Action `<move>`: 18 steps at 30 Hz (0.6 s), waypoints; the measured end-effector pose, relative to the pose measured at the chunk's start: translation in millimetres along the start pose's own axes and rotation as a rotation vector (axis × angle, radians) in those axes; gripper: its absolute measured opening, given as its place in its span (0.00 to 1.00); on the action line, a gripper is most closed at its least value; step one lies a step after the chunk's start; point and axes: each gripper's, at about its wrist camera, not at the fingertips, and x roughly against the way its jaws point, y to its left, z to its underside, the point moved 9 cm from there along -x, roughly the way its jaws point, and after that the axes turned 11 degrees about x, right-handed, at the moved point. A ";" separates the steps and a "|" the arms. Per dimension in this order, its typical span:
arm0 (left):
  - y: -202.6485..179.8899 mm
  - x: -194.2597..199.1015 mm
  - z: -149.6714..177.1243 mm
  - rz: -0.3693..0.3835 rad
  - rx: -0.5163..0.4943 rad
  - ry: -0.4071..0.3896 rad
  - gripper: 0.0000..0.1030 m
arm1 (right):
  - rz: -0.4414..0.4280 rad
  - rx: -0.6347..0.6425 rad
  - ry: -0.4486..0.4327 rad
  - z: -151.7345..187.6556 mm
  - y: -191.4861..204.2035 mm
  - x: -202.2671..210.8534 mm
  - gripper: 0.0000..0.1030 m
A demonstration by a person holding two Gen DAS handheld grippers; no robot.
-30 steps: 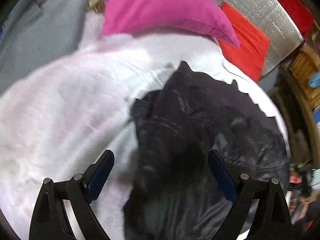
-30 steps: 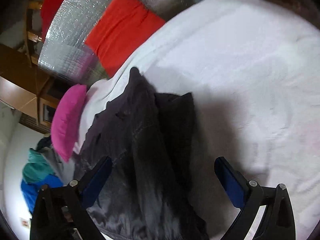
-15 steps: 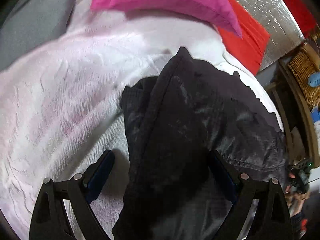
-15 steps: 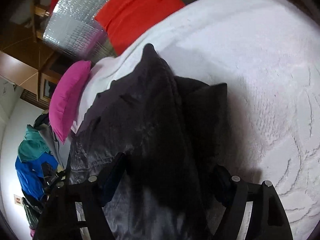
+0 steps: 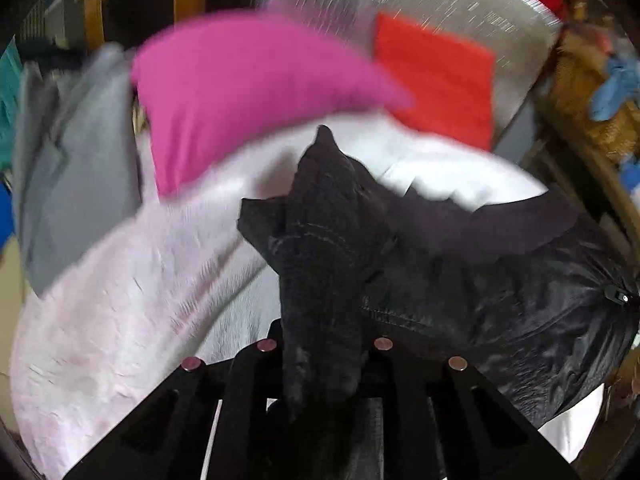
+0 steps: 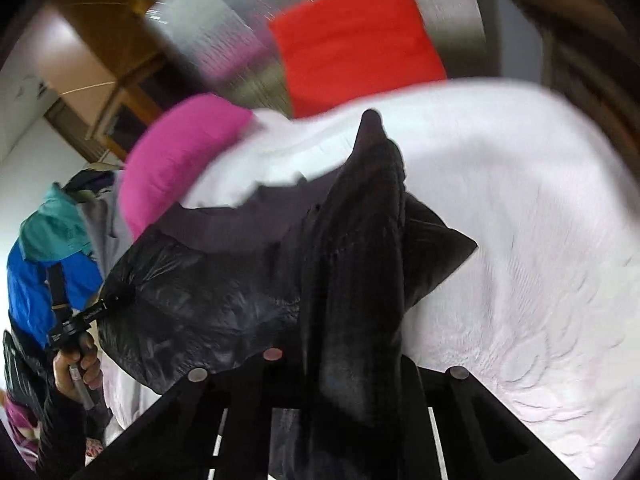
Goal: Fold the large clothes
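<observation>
Black jacket, no legible label, on white bedspread

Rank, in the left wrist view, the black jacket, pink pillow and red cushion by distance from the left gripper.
1. Black jacket: clamped in the left gripper, centre.
2. Pink pillow: beyond, upper left.
3. Red cushion: farthest, upper right, against the silver panel.

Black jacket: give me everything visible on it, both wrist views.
The black jacket is a dark garment with stitched seams, a matte outer face and a shiny, crinkled lining. It lies bunched on the white bedspread, below the pink pillow. The left gripper and right gripper have just been closing and are now each shut on a fold of it, pulling ridges of cloth up off the bed.
</observation>
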 end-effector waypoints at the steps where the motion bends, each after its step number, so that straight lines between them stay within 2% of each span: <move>1: -6.1 20.9 1.0 0.015 -0.018 -0.031 0.16 | 0.006 0.017 -0.012 -0.5 9.5 9.9 0.13; 4: -7.5 66.7 18.5 0.059 -0.038 -0.100 0.16 | 0.015 0.058 -0.049 27.5 19.8 57.3 0.13; 6: 2.5 85.4 53.0 0.098 -0.023 -0.111 0.16 | 0.013 0.040 -0.061 60.2 12.9 72.4 0.13; 9: 15.3 73.8 106.5 0.143 0.019 -0.063 0.17 | -0.004 -0.063 -0.038 128.8 -12.9 65.0 0.13; 11: 30.0 41.7 152.4 0.127 0.049 0.022 0.18 | -0.011 -0.128 0.004 174.8 -29.2 39.5 0.14; 12: 38.1 16.7 178.5 0.076 0.054 0.083 0.18 | -0.005 -0.164 0.029 196.5 -38.5 24.4 0.18; 13: 46.6 -0.4 195.2 0.039 0.068 0.107 0.25 | -0.021 -0.237 0.052 221.6 -51.0 7.2 0.22; 14: 53.4 -6.6 200.6 0.036 0.084 0.103 0.34 | -0.046 -0.298 0.045 233.6 -59.5 -0.7 0.37; 15: 58.7 -7.0 201.6 0.040 0.113 0.076 0.38 | -0.069 -0.360 -0.002 239.2 -67.3 0.2 0.50; 16: 62.9 -3.8 199.4 0.037 0.141 0.075 0.44 | -0.081 -0.383 -0.025 240.1 -70.3 3.1 0.53; 17: 66.6 0.1 196.2 0.027 0.165 0.101 0.47 | -0.065 -0.381 -0.022 240.3 -72.2 6.3 0.61; 18: 69.0 4.5 193.8 0.022 0.178 0.113 0.47 | -0.048 -0.346 -0.013 238.3 -71.3 11.0 0.63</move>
